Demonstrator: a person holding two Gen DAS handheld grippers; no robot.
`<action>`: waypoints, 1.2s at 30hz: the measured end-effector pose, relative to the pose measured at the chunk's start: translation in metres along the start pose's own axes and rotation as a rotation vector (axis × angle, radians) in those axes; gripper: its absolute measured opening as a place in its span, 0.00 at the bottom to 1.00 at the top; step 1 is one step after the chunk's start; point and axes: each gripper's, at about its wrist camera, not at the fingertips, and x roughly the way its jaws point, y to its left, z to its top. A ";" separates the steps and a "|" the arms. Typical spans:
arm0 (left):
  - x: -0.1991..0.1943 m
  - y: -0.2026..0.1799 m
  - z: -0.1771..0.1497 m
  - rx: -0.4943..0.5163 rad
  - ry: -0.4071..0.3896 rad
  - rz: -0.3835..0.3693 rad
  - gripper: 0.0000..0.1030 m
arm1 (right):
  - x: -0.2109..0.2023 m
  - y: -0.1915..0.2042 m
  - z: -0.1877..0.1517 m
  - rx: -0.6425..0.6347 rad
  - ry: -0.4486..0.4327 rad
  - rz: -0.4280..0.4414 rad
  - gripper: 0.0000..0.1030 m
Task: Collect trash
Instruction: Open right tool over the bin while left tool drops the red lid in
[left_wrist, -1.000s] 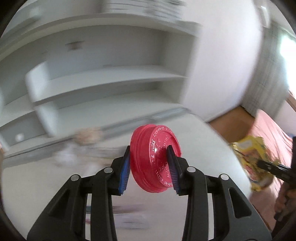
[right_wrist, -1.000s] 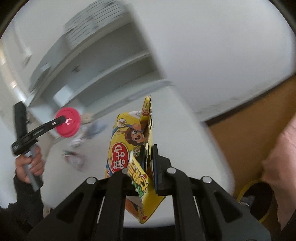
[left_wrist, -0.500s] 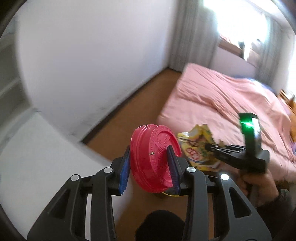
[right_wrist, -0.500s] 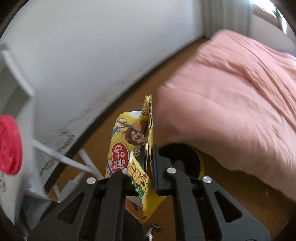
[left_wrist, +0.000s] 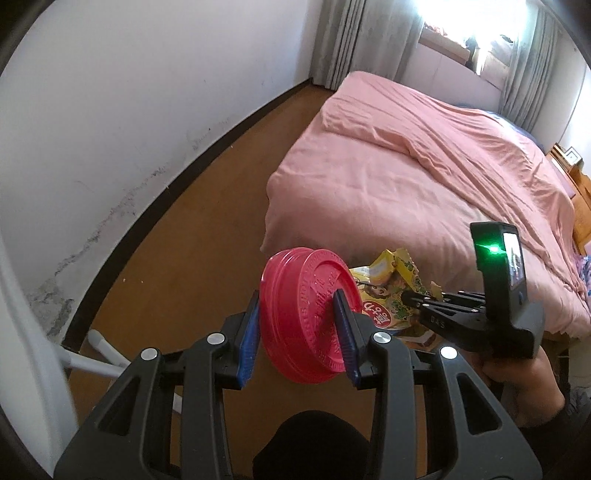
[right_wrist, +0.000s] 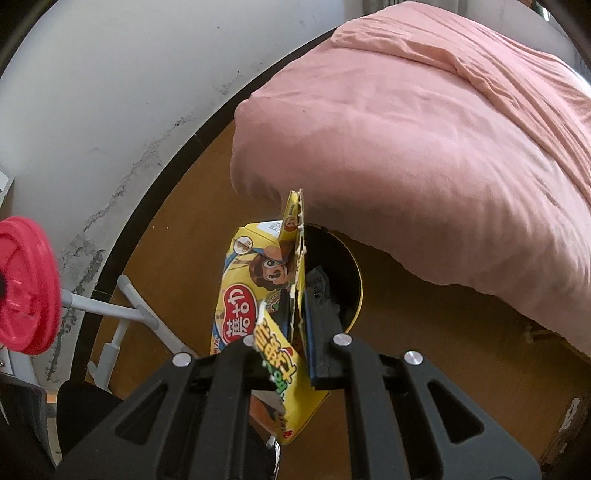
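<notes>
The red plastic lid (left_wrist: 308, 317) stands on edge between the blue pads of the left gripper (left_wrist: 297, 330), whose jaws are closed onto its two faces, and it hangs in the air above the wooden floor (left_wrist: 177, 266). The yellow snack box (right_wrist: 266, 295), torn and flattened, is pinched in the narrowly closed jaws of the right gripper (right_wrist: 291, 332), its upper flap sticking up past the fingertips.

Directly beyond the box in the right wrist view sits a round bin (right_wrist: 347, 280) with a yellow rim and a dark inside, on the floor just beside the corner of the pink-covered bed (right_wrist: 424, 147). The box is held over or just short of its mouth; which of the two cannot be told. Some scrap already seems to lie inside, though it is too dark to name.

Judging by this, both pieces are picked up and carried to the bin, and neither has been let go. What is left is to open each pair of jaws over the bin's mouth. The lid is held off to the left of the box, so it probably needs moving across first. White metal legs (right_wrist: 110, 314) of some furniture stand against the wall (left_wrist: 110, 110).
</notes>
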 end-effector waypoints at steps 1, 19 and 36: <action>0.003 -0.002 -0.001 0.001 0.006 -0.001 0.36 | -0.001 -0.001 0.000 0.001 -0.001 0.003 0.08; 0.032 -0.008 -0.008 0.004 0.076 -0.029 0.36 | -0.010 -0.007 0.010 0.047 -0.059 0.050 0.53; 0.050 -0.034 0.010 0.067 0.084 -0.057 0.64 | -0.031 -0.023 0.015 0.142 -0.136 0.051 0.62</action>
